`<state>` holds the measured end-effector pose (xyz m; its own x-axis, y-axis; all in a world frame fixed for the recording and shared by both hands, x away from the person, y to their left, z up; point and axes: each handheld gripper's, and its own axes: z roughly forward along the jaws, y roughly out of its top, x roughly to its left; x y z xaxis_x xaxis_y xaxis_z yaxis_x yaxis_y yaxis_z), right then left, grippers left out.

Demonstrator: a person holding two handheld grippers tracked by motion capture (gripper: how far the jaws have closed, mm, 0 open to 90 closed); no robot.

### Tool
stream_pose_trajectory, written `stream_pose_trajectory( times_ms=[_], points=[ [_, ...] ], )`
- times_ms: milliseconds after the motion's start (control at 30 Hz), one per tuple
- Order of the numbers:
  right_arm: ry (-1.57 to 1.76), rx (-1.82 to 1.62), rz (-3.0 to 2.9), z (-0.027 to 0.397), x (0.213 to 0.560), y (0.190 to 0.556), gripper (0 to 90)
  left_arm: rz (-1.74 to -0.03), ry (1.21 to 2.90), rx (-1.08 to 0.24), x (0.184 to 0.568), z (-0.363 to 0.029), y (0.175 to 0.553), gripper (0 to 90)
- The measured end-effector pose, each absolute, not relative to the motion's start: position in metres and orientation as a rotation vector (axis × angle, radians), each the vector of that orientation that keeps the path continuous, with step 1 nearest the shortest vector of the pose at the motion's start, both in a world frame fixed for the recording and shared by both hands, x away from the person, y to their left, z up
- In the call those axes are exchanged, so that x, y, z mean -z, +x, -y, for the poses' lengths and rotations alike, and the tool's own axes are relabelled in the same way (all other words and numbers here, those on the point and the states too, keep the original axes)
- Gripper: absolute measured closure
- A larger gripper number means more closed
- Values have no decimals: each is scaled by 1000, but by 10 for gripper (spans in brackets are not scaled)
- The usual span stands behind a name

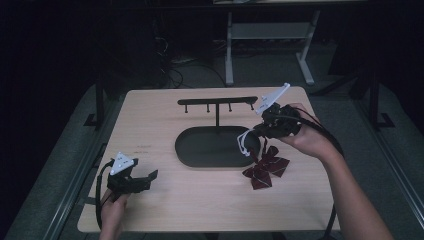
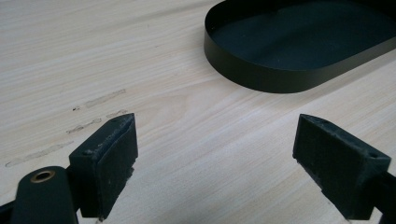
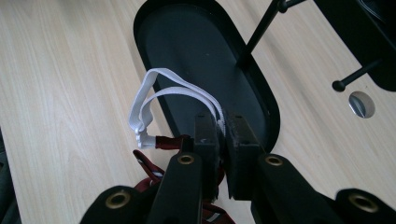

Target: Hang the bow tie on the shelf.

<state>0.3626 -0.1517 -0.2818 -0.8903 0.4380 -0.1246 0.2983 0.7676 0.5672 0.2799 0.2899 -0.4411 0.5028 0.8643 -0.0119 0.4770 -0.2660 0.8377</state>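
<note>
- The right gripper (image 1: 256, 134) is held above the right part of the pale wooden table (image 1: 150, 115), carried in the person's right hand (image 1: 305, 137). Its jaws point toward the left and slightly down.
- In the right gripper view, the two black jaws are pressed together on the white elastic strap (image 3: 161, 91). The strap is pinched between the pads and forms a loop that projects beyond the jaw tips.
- The strap belongs to the dark red striped fabric bow tie (image 1: 264, 167). The bow hangs below the right gripper, with its lower wings touching or just above the table surface; which of the two cannot be determined.
- The bow tie is located just beside the right end of the black oval metal tray (image 1: 187, 150), near the right edge of the table. The strap loop overlaps the right rim of the tray in the high view.
- The tray forms the base of the black T-shaped hanger stand (image 1: 218, 102), whose thin post rises from the far side of the tray. The crossbar carries short pegs on its underside.
- The left gripper (image 1: 145, 179) is at the near left part of the table, carried in the person's left hand (image 1: 112, 207). It is well apart from the tray and the bow tie.
- In the left gripper view, the two black jaws stand wide apart with bare tabletop between the pads (image 2: 109, 163). Nothing is held. The near left end of the tray lies ahead of the jaws.
- A grey three-cornered plate sits on top of each gripper.
</note>
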Motion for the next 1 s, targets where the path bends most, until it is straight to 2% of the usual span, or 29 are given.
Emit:
stream_pose_trajectory(
  times_ms=[1000],
  points=[
    [555,-811,-2695,119,247,393,840,-1113,1900,-575,442,-291,280,135]
  ],
)
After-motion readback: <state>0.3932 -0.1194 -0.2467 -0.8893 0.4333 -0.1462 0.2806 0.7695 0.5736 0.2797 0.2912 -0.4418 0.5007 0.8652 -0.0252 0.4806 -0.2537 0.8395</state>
